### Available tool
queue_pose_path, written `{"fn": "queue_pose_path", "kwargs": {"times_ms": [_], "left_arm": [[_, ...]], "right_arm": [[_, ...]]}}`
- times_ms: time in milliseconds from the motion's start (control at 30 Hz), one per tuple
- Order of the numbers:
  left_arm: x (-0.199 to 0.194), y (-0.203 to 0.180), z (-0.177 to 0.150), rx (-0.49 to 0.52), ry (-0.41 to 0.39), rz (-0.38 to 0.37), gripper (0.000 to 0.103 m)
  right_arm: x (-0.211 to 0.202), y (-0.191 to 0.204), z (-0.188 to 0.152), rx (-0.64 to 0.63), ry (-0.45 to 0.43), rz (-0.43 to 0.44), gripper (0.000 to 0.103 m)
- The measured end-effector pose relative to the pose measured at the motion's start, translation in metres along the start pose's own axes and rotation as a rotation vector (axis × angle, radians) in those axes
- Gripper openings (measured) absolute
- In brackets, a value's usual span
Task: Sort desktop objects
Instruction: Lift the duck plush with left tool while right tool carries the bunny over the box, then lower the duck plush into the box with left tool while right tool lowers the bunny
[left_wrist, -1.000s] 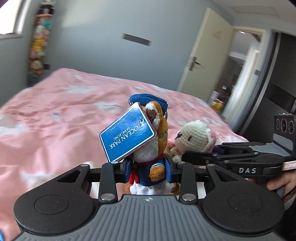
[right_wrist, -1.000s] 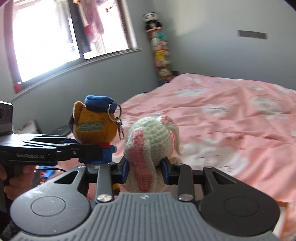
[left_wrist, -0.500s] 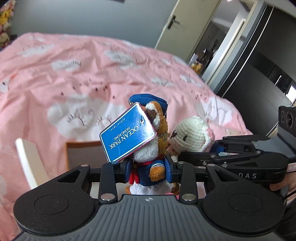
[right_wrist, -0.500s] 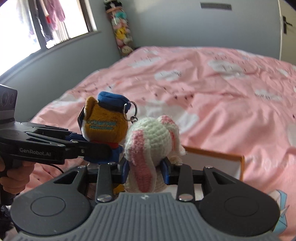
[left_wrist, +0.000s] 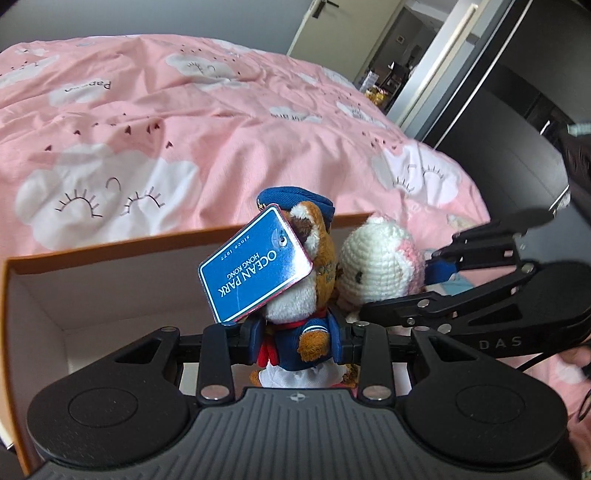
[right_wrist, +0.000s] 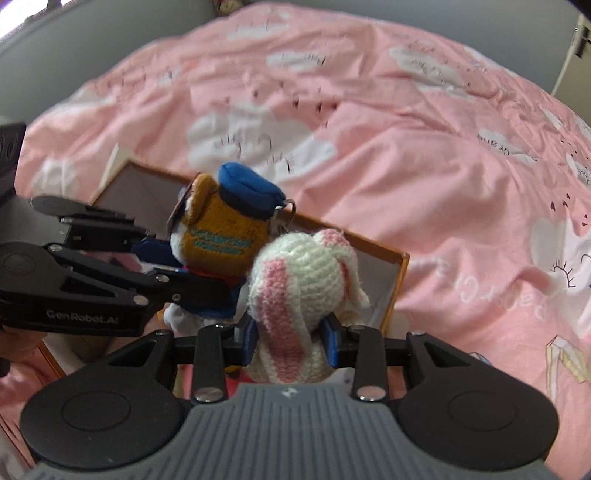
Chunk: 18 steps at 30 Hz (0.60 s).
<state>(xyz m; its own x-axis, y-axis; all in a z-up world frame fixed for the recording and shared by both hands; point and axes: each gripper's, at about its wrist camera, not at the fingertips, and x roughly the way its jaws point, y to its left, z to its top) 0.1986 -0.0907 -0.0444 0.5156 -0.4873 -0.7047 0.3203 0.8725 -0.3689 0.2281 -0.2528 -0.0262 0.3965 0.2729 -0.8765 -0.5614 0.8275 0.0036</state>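
My left gripper (left_wrist: 295, 341) is shut on a brown plush animal in a blue sailor suit and cap (left_wrist: 306, 295), with a blue "Ocean Park" tag (left_wrist: 255, 264) hanging in front of its face. My right gripper (right_wrist: 290, 338) is shut on a white and pink crocheted bunny (right_wrist: 299, 291). The two toys touch side by side, held above an open box with orange edges (left_wrist: 110, 247), seen also in the right wrist view (right_wrist: 395, 280). The plush (right_wrist: 221, 236) and the left gripper's body show in the right wrist view; the bunny (left_wrist: 373, 266) shows in the left.
The box lies on a bed with a pink cloud-print cover (left_wrist: 184, 110). A dark wardrobe (left_wrist: 517, 110) and an open doorway (left_wrist: 388, 55) stand at the right in the left wrist view. A folded paper shape (right_wrist: 565, 358) lies on the cover at the right.
Both grippers have tilted downward with their toys still held. The open box has come into fuller view beneath them; the window and walls have left the frames.
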Motion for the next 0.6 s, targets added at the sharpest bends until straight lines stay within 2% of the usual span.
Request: {"fn": "queue_pose_path", "kwargs": {"times_ms": [133,267,333,400,467,600], "left_arm": [[0.014,-0.002,-0.004,0.023,0.031,0.008,0.038],[0.03,0.008,-0.006,-0.019,0.1,-0.006,0.039],[0.036,0.007,-0.008,-0.006,0.109,0.008,0.04],[0.037,0.007,-0.009,-0.007,0.106,0.003,0.041],[0.037,0.007,-0.009,-0.015,0.104,0.004,0.042],[0.032,0.01,-0.008,-0.041,0.081,0.019,0.057]], "right_arm": [[0.014,-0.002,0.004,-0.014,0.088,0.014,0.039],[0.026,-0.004,0.005,-0.011,0.13,0.003,0.041],[0.026,-0.005,0.005,-0.004,0.114,-0.007,0.043],[0.021,-0.005,0.005,-0.003,0.084,-0.017,0.049],[0.017,-0.005,0.004,-0.002,0.071,-0.022,0.049],[0.013,-0.004,0.0,-0.009,0.061,-0.038,0.048]]}}
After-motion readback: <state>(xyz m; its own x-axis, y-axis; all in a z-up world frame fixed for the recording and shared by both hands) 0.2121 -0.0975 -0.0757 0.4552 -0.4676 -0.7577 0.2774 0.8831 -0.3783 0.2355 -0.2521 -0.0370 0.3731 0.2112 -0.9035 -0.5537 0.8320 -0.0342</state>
